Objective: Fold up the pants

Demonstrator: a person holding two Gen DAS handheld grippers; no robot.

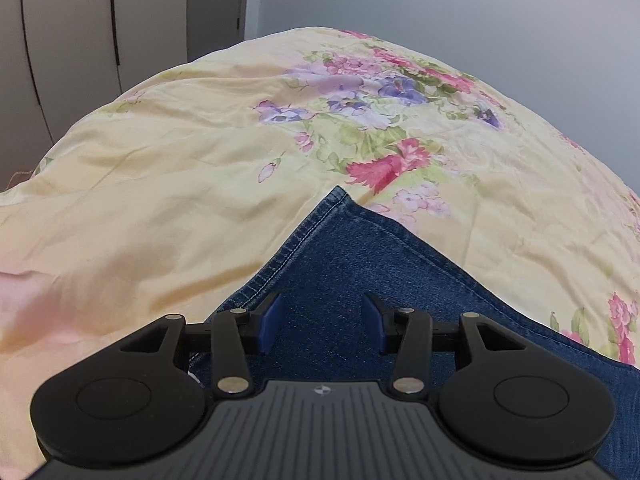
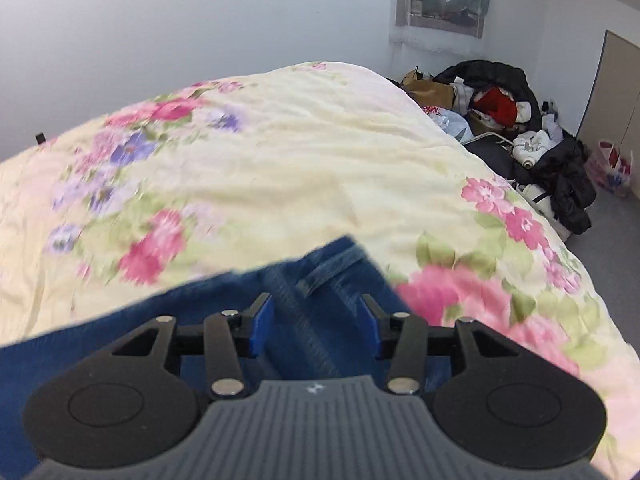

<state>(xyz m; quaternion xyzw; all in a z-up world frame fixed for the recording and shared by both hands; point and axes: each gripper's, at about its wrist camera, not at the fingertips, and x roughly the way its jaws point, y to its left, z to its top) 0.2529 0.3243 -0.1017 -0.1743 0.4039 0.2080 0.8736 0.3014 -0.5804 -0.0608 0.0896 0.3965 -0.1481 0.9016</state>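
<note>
Your left gripper (image 1: 322, 322) is spread wide over the jeans (image 1: 360, 280), which lie on the quilt (image 1: 180, 200); a stitched corner of the denim points away from you toward the quilt's flower print, its two edges running back past either finger. Your right gripper (image 2: 316, 326) is also wide, hovering over the jeans' belt-loop end, which reaches out onto the quilt. The view is blurred, and neither camera shows the jeans' full length, so their long axis cannot be told.
</note>
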